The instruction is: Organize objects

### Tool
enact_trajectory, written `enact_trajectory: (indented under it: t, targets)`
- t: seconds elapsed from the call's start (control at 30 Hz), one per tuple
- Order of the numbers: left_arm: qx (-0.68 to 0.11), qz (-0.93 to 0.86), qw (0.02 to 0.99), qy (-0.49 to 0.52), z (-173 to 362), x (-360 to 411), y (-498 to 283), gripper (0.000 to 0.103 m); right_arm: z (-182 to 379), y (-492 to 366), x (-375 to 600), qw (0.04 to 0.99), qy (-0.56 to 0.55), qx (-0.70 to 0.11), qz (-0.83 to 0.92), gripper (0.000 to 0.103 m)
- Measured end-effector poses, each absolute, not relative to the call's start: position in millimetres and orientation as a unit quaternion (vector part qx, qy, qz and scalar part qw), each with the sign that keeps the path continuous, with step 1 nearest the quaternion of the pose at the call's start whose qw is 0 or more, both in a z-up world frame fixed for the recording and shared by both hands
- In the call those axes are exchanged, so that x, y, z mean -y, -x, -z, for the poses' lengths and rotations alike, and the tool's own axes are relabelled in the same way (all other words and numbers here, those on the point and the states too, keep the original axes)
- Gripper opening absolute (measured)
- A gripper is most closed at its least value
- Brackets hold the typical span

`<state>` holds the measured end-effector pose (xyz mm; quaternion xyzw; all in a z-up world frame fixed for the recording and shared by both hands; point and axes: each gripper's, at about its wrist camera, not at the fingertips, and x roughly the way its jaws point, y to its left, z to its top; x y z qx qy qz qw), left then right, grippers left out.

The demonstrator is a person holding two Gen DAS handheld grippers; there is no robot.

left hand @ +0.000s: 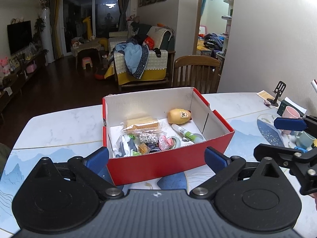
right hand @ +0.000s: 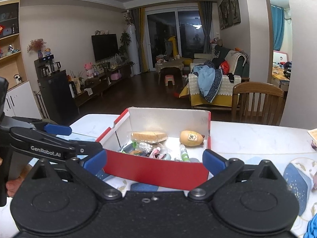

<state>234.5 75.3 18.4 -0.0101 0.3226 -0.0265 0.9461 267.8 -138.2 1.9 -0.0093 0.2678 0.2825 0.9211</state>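
A red cardboard box [left hand: 158,164] with a white inside stands on the marble table; it also shows in the right wrist view [right hand: 154,170]. It holds a wrapped cake [left hand: 141,125], a yellow toy [left hand: 179,116], a glue stick [left hand: 185,132], a bag of white beads [left hand: 147,137] and small wrapped items. My left gripper [left hand: 156,157] is open and empty, its blue fingers just before the box's near wall. My right gripper [right hand: 154,158] is open and empty, also at the near wall. It shows at the right in the left wrist view [left hand: 283,136].
A pink mug [left hand: 290,117], a green mug [left hand: 304,139], a phone stand [left hand: 277,93] and a dark box stand at the table's right. A wooden chair [left hand: 196,73] stands behind the table. The table's far edge lies just behind the box.
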Motion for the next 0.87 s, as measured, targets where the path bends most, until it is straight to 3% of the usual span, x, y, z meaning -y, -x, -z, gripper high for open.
enact_trajectory:
  t: [0.87]
  targets:
    - [-0.337, 0.023, 0.941, -0.02, -10.0, -49.1, -224.7, 0.103, 19.5, -255.9, 156.7, 0.924, 0.005, -0.287, -0.252, 0.103]
